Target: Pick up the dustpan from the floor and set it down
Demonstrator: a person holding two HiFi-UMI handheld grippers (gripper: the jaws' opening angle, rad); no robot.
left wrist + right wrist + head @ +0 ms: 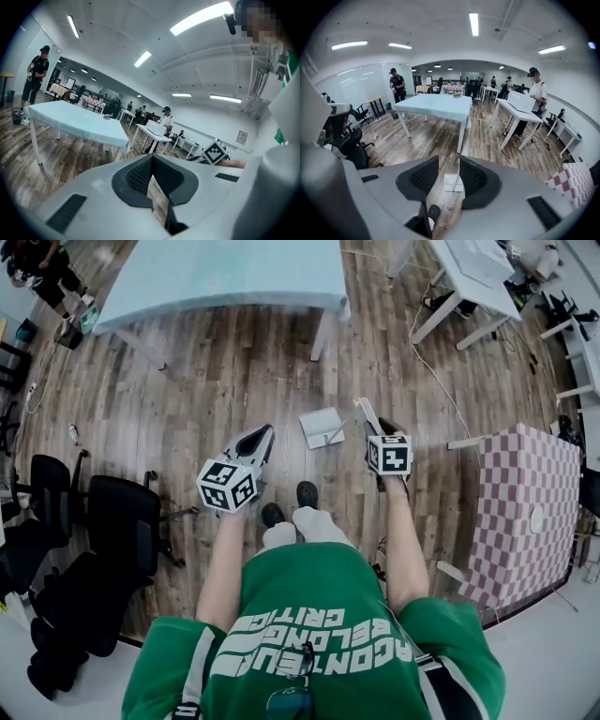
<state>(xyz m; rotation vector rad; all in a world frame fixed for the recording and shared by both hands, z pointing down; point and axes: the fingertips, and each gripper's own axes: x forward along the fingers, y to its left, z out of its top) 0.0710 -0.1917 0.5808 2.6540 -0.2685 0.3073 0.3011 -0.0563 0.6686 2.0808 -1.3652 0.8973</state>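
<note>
- The white dustpan (322, 426) rests flat on the wooden floor (234, 371), just ahead of the person's shoes, with its thin handle standing up.
- The right hand-held gripper (449, 161) hangs above it with jaws spread. The handle shows in the gap but is not pinched.
- The left hand-held gripper (151, 159) is slightly parted and empty.
- Nothing is being carried. The pictures likely show either the moment before the pickup or the moment after the set-down, and I cannot tell which.

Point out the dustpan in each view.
Head view: the dustpan stands on the floor, just above centre.
Left gripper view: not in it.
Right gripper view: low centre, small, on the floor.
Shared landmark: the blue table, at the head view's top, left of centre in the left gripper view, centre in the right.
</note>
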